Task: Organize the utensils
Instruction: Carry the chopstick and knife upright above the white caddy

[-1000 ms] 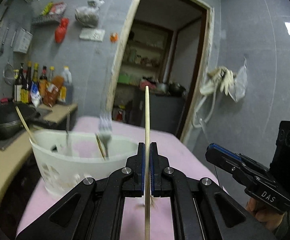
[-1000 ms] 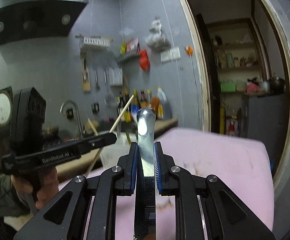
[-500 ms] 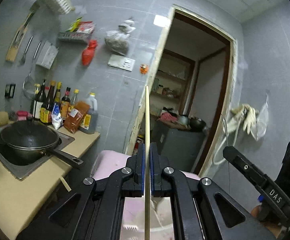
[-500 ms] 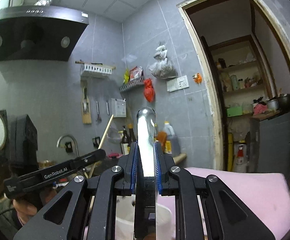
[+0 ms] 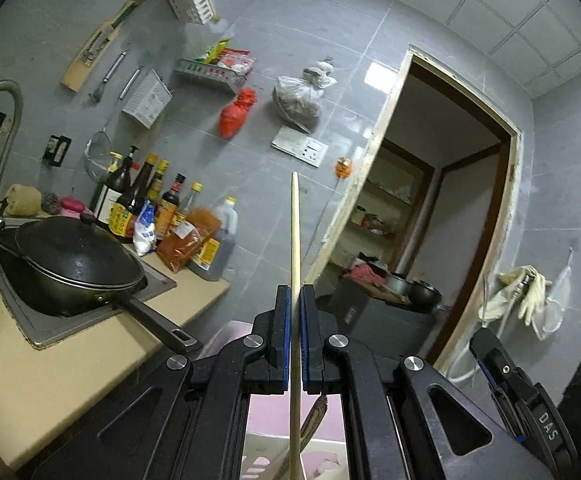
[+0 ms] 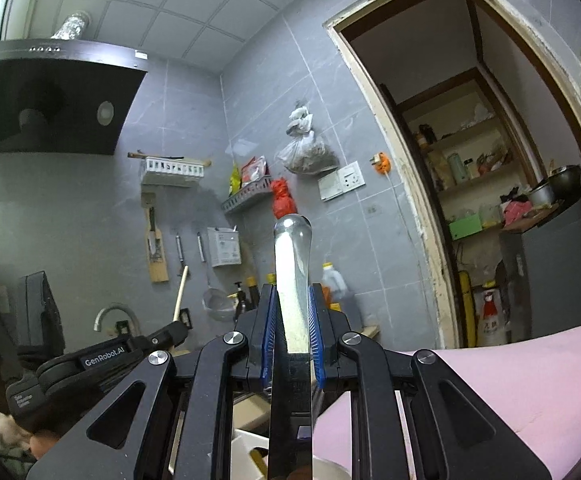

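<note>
both fingers pinch upright utensils — chopstick (image 5: 295,240) left, metal handle (image 6: 291,256) right.

Your left gripper (image 5: 295,336) is matte black, with blue-edged pads and round silver screws on its angular linkage arms. Your right gripper (image 6: 293,320) matches it, its blue pads ribbed. White lettering reads "DAS" on one body and "GenRobot.AI" on the other.
</note>
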A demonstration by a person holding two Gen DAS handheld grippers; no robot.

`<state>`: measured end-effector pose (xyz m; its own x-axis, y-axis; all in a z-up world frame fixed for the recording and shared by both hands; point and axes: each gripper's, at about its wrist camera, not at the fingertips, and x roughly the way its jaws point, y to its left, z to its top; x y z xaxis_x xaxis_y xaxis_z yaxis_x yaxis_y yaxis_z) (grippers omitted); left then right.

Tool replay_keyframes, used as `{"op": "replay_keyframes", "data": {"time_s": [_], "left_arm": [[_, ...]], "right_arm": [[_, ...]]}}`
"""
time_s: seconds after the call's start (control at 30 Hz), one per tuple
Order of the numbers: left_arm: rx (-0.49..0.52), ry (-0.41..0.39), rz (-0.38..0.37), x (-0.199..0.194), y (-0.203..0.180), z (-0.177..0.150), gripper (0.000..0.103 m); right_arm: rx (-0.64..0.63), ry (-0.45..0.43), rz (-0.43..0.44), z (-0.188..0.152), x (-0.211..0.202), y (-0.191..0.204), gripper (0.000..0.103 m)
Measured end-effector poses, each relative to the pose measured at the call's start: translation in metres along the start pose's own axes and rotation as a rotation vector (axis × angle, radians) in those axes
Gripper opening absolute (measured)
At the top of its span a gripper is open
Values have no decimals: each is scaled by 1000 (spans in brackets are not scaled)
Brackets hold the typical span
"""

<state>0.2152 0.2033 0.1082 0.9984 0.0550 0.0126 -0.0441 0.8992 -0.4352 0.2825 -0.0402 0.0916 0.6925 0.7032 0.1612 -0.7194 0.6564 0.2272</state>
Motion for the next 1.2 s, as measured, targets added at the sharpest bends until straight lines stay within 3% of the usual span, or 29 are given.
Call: {"op": "replay_keyframes", "data": {"time_s": [0.2,0.33,0.6,1.2], "left_arm": [[89,-86,36,-8,-10,-10,2],[96,-129,18,-17,-10,-16,2],[64,-152,4,-16,-2,-13,2],[208,-283,65,-33,-25,-40,2]], "right_arm": [[-26,-1,-26,-14,6,-3,13],[-27,21,-28,-22,9,-6,14],[-46,20,-18,-25,7,0,14],[-82,42,-26,-33,5,7,14]]}}
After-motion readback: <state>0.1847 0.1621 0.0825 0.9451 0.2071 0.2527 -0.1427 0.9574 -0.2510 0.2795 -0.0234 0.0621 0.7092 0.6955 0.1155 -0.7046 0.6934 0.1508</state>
